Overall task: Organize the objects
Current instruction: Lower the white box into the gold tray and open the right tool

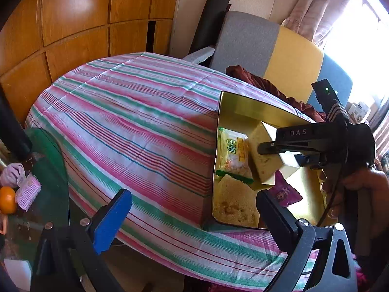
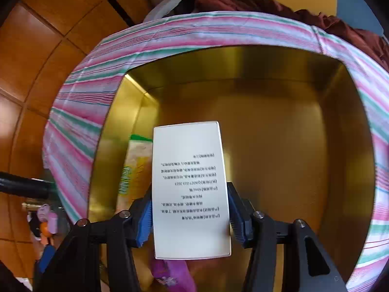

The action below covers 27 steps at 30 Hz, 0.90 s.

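Lowering a white box [image 2: 190, 189] into the gold tin [image 2: 279, 126], the right tongs [image 2: 189, 221] hang centre frame in the right wrist view. Blue pads flank the box's long sides, yet a sliver of gap shows on the right pad, so I judge the clamp loose or letting go; I can't tell if it presses. In the left wrist view the box [image 1: 265, 155] sits tilted at centre right inside the tin [image 1: 220, 112], leaning beside a green snack pack [image 1: 234, 155], with a purple packet [image 1: 284, 192] below it. The left tongs [image 1: 192, 216] at the bottom of that view are spread wide, holding nothing, hovering over the striped tabletop [image 1: 136, 121]. The step in hand looks like placing the box. Next move calls for freeing it fully, then lifting straight out without dragging it. An orange [image 1: 7, 199] waits at far left.
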Motion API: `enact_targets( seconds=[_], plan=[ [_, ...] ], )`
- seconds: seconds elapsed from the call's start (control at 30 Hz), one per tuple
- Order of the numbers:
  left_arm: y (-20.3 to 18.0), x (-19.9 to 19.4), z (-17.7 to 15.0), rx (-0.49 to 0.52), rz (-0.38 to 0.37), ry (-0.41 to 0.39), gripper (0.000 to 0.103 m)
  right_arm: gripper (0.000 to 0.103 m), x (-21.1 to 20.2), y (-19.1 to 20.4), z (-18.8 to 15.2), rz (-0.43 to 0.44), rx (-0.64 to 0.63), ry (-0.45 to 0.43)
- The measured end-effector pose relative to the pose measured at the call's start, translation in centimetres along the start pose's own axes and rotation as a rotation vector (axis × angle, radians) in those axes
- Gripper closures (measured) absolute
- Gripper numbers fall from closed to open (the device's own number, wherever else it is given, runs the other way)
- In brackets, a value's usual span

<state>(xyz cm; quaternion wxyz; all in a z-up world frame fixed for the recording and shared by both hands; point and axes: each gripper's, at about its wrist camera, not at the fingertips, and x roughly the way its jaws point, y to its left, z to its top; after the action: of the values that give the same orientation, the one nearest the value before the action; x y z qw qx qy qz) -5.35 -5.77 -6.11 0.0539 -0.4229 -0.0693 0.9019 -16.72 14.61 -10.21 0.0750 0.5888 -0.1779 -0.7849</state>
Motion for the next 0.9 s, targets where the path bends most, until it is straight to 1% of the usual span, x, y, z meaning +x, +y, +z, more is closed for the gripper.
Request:
enact_targets(
  seconds=[0.03, 0.1, 0.17, 0.23, 0.4, 0.43, 0.57, 0.63, 0.7, 0.9],
  plan=[
    [-0.1, 0.0, 0.0, 0.004, 0.006, -0.002, 0.000, 0.041, 0.0, 0.0, -0.2, 0.023, 0.008, 0.002],
    [-0.2, -0.1, 0.0, 0.016, 0.013, -0.014, 0.000, 0.035, -0.3, -0.3, -0.6, 0.074, 0.027, -0.003],
    [-0.4, -0.2, 0.0, 0.026, 0.019, -0.030, 0.000, 0.033, -1.0, -0.6, -0.9, 0.122, 0.043, -0.020],
    [-0.6, -0.4, -0.1, 0.039, 0.019, -0.045, 0.000, 0.031, -2.1, -0.9, -1.2, 0.129, 0.035, -0.049],
    [-1.6, -1.1, -0.1, 0.069, 0.014, -0.078, 0.000, 0.029, -5.5, -1.6, -2.6, 0.075, -0.024, -0.142],
    [-1.8, -1.2, -0.1, 0.078, 0.013, -0.084, 0.000, 0.028, -6.1, -1.5, -2.7, 0.054, -0.043, -0.162],
    [-3.1, -1.7, -0.1, 0.112, 0.013, -0.095, 0.000, 0.027, -8.3, -1.9, -4.0, -0.022, -0.111, -0.235],
    [-3.7, -1.9, 0.0, 0.126, 0.011, -0.095, 0.000, 0.024, -9.4, -2.5, -4.9, -0.051, -0.134, -0.261],
    [-4.4, -2.1, -0.1, 0.145, 0.008, -0.098, 0.000, 0.019, -10.3, -3.3, -5.6, -0.071, -0.151, -0.282],
    [-6.6, -2.6, -0.2, 0.202, 0.006, -0.104, 0.000, 0.019, -13.2, -6.5, -7.4, -0.121, -0.152, -0.335]
  ],
)
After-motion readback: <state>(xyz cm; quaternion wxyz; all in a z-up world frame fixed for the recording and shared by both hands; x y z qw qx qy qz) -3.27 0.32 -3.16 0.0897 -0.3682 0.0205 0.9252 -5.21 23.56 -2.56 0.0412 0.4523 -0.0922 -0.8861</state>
